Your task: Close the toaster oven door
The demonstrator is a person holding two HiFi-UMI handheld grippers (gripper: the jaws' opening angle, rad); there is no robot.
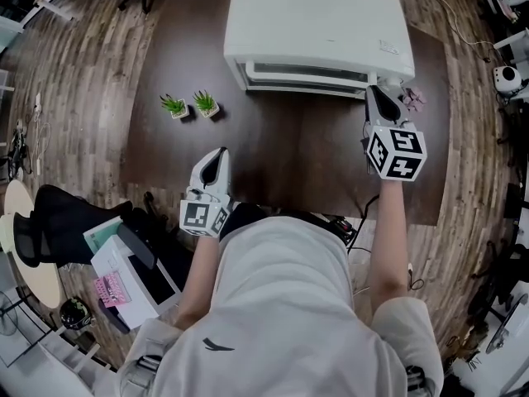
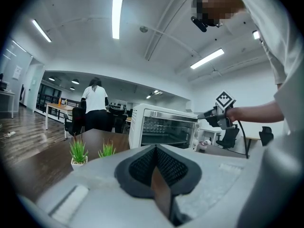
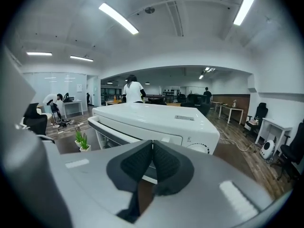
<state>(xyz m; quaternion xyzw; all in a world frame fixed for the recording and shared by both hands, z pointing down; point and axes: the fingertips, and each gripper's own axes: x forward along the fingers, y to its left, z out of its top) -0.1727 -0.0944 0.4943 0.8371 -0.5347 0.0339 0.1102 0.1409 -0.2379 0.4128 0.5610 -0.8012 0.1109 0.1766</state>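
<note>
In the head view, the left tongs [image 1: 220,155] hang low over the near part of the dark bench [image 1: 281,160], well short of the white toaster oven [image 1: 314,19]. Two small potted plants [image 1: 190,105] stand ahead of them and a little to their left. The right tongs [image 1: 374,93] reach to the oven's front right corner, their tips at or just beside its front edge. From so steep an angle I cannot tell whether they touch it, and the marker cube [image 1: 397,154] covers the hand behind them. Only a thin strip of the door [image 1: 306,74] shows, tucked under the overhang of the oven's top. A small pinkish thing [image 1: 414,98] just right of the right tongs is too small to name. In the left gripper view, the left tongs [image 2: 155,148] have their dark pads [image 2: 142,163] pressed together at the tip with nothing between them. Beyond them and slightly right stands the oven [image 2: 142,127]. Its glass door [image 2: 166,129] is upright against the front and seemingly closed, though the seam is too small to be sure. The right tongs [image 2: 202,114] show at the oven's right end, their tips merging with its edge. A person [image 2: 96,103] stands far behind, back turned. In the right gripper view, the right tongs [image 3: 152,144] also meet pad [image 3: 137,163] to pad and are empty. The oven [image 3: 156,118] fills the space close ahead, its lower front hidden behind the tongs' own body. The door's top edge [image 3: 102,126] runs off to their left, and a dial [image 3: 199,148], partly cut off, sits just right of the tips.
</note>
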